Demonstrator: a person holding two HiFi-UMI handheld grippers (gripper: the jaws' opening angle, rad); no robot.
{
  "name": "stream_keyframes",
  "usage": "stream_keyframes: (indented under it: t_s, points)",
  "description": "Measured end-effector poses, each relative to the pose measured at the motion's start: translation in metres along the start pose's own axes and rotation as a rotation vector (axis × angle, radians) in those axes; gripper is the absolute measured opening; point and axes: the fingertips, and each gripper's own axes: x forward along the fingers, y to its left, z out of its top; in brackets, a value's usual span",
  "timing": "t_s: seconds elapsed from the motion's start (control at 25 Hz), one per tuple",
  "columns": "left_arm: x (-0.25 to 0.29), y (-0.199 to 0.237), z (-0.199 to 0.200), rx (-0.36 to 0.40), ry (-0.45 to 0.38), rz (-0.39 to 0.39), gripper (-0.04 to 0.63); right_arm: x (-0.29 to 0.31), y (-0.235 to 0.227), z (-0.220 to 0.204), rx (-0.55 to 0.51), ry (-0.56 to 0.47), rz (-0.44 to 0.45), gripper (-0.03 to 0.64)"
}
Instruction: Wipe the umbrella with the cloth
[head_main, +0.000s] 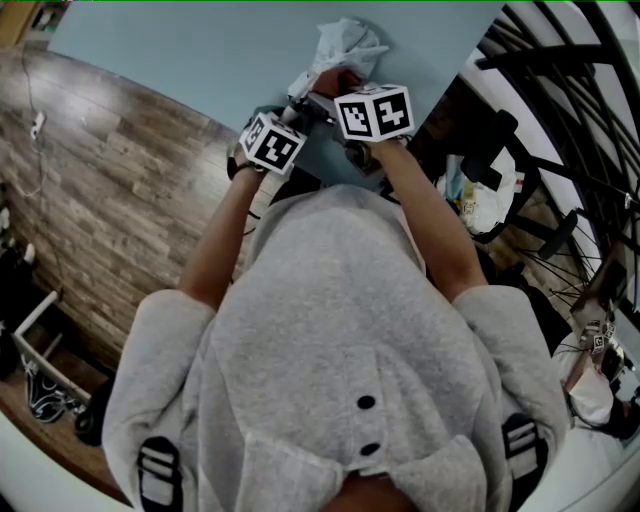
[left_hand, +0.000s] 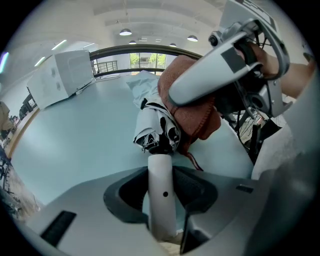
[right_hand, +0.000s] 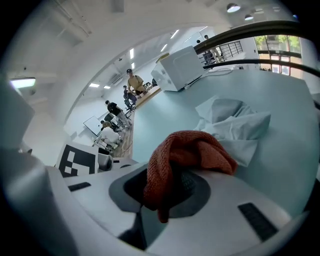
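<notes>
Folded white-and-black umbrella (left_hand: 157, 127), clamped by its handle in my left hand-held gripper (left_hand: 161, 197), hovers over the pale blue worktop (left_hand: 75, 135) at its near edge. My right hand-held gripper (right_hand: 167, 192) pinches the rust-red knitted cloth (right_hand: 192, 150) against it. Wiping looks barely begun.

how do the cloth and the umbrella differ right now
The cloth is rust-red knit; the umbrella is white with black marks. The cloth hangs limp, bunched in the jaws of the right gripper; the umbrella's stiff handle is clamped by the left gripper. Both are held over the pale table.

A pale blue table (head_main: 200, 60) carries a crumpled pale sheet (right_hand: 235, 125) and a white box (right_hand: 180, 67).
</notes>
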Motion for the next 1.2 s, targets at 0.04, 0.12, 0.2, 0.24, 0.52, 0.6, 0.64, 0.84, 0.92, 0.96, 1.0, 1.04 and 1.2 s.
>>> stream_keyframes:
  t_s: [0.04, 0.12, 0.2, 0.24, 0.52, 0.6, 0.64, 0.84, 0.92, 0.96, 1.0, 1.04, 1.2]
  points:
    - [0.0, 0.0, 0.0, 0.0, -0.001, -0.002, 0.158, 0.0, -0.001, 0.001, 0.007, -0.002, 0.001, 0.08]
    - [0.0, -0.001, 0.0, -0.001, -0.002, -0.01, 0.158, 0.0, -0.001, 0.001, 0.017, -0.006, 0.002, 0.08]
    - [-0.001, -0.002, -0.001, -0.003, 0.001, -0.014, 0.158, 0.0, -0.001, 0.002, 0.021, -0.008, 0.004, 0.08]
    - [-0.001, -0.002, -0.002, -0.004, 0.002, -0.015, 0.158, 0.0, -0.001, 0.002, 0.022, -0.008, 0.004, 0.08]
    - [0.0, -0.001, -0.001, -0.002, 0.002, -0.017, 0.156, -0.002, -0.01, 0.011, 0.035, -0.019, 0.021, 0.08]
    - [0.0, 0.0, -0.002, -0.002, 0.0, -0.012, 0.156, -0.004, -0.013, 0.013, 0.039, -0.02, 0.02, 0.08]
    - [0.0, -0.001, -0.002, -0.003, 0.001, -0.015, 0.156, -0.005, -0.015, 0.014, 0.042, -0.021, 0.02, 0.08]
    - [0.0, 0.0, 0.001, 0.001, -0.001, -0.009, 0.156, -0.011, -0.022, 0.019, 0.047, -0.025, 0.02, 0.08]
    - [0.0, 0.0, 0.0, 0.001, 0.001, -0.008, 0.156, -0.012, -0.024, 0.021, 0.05, -0.028, 0.018, 0.08]
    - [0.0, 0.0, 0.0, 0.001, 0.001, -0.006, 0.156, -0.013, -0.025, 0.022, 0.053, -0.029, 0.018, 0.08]
    - [0.0, 0.001, 0.0, 0.001, 0.001, -0.006, 0.156, -0.013, -0.026, 0.024, 0.054, -0.03, 0.018, 0.08]
    - [0.0, 0.001, 0.0, 0.001, -0.001, -0.007, 0.156, -0.014, -0.027, 0.025, 0.054, -0.031, 0.017, 0.08]
    - [0.001, 0.001, 0.001, 0.0, 0.002, -0.017, 0.156, -0.017, -0.033, 0.031, 0.059, -0.042, 0.011, 0.08]
